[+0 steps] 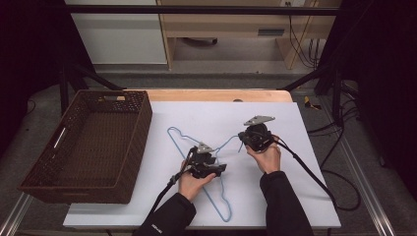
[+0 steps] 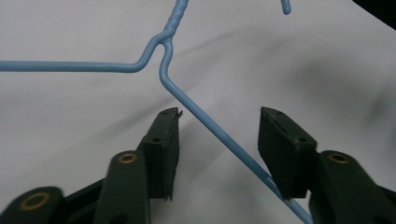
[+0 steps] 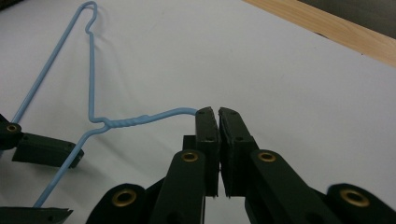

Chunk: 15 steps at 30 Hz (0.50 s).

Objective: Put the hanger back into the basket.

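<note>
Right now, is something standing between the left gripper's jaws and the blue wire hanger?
Nothing visible does. The hanger wire already runs between the open jaws of the left gripper, with only the white table sheet beneath it. The right gripper is shut on the hanger's hook end.

the thin light-blue wire hanger (image 2: pixel 205 123) looks smooth with a slightly glossy coating. it's on a matt white sheet (image 1: pixel 295 147) over a pale wooden tabletop (image 1: pixel 216 95). the dark brown woven wicker basket (image 1: pixel 83 147) looks rough.
</note>
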{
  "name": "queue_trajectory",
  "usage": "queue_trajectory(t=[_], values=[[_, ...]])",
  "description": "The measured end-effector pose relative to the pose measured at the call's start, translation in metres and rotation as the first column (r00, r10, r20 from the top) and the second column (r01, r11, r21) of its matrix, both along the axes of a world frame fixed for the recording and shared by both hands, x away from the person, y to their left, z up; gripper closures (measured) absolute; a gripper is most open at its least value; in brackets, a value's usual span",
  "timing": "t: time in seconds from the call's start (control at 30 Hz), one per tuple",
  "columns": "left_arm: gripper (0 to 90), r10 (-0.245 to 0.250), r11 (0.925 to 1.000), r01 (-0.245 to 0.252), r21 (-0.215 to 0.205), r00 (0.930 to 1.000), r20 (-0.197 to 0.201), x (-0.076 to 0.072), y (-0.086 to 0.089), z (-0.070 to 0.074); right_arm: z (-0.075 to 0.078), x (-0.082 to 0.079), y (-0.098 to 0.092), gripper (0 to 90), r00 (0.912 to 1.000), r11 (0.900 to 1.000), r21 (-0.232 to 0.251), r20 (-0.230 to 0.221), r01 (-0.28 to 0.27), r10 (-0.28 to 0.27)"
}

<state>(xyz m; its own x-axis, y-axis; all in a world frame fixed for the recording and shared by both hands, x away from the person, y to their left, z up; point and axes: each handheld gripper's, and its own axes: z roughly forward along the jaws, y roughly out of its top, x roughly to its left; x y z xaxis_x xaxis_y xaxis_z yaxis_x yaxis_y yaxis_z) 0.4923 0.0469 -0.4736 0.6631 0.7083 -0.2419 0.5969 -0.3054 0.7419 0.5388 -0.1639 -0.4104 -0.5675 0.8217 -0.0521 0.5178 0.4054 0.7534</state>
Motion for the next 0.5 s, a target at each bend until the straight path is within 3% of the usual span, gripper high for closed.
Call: queue_trajectory(t=[0.13,0.5], values=[[61.4,0.018,0.9996,-0.018,-0.024,0.9997,-0.017,0.0010,-0.0008,-0.0009,0.0003,-0.0005,0.0002,87.7,1.0000,1.000,0.003,0.000,-0.002,0.002],[66.3,0.069,0.9964,-0.072,-0.045,0.9956,-0.062,0.0007,-0.0020,0.0002,0.0014,-0.0019,0.0000,87.6,1.0000,1.000,0.009,0.003,-0.004,0.004]])
